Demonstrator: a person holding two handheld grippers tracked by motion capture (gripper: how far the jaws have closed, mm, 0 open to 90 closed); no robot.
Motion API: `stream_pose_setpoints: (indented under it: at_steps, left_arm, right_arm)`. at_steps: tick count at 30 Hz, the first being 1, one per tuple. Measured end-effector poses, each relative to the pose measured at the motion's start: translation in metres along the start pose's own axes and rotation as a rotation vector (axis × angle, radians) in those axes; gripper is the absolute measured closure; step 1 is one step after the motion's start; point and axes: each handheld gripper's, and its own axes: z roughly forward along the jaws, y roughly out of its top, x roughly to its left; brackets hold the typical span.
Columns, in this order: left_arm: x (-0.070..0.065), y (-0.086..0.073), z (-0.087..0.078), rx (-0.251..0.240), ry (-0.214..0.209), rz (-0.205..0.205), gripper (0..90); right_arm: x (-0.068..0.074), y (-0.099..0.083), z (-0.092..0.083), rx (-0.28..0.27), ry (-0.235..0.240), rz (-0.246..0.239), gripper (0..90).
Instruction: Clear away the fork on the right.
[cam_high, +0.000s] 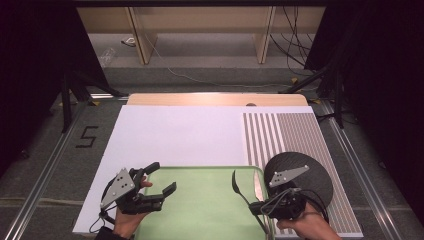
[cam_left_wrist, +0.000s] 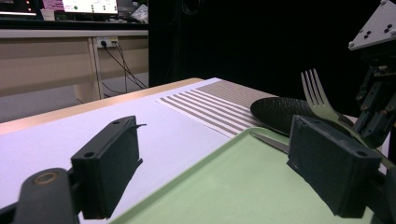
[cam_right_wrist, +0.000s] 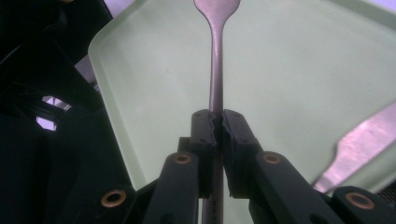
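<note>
Over tray's (cam_high: 200, 172) right edge, fork (cam_high: 239, 189) clamped

My left claw (cam_high: 159, 180) hangs wide open; my right claw (cam_high: 256, 206) is clamped tight, both hands low.

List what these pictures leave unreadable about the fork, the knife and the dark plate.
- fork: the right gripper view's top edge cuts off its tines; the right gripper hides its handle end.
- knife: blurred and cut by the right gripper view's edge; in the left gripper view a pad of the left gripper hides all but its tip.
- plate: the right gripper covers its near part in the high view.
</note>
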Motion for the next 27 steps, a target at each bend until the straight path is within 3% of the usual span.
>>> stream_pose_setpoints:
  at_steps: [8, 27]
  left_arm:
    - [0.0, 0.0, 0.0, -0.005, -0.001, -0.001, 16.3]
    - [0.0, 0.0, 0.0, -0.003, -0.001, -0.002, 16.3]
  right_arm:
    - [0.009, 0.006, 0.018, 0.071, -0.012, -0.018, 83.8]
    - [0.026, 0.012, 0.051, 0.266, -0.062, -0.125, 83.8]
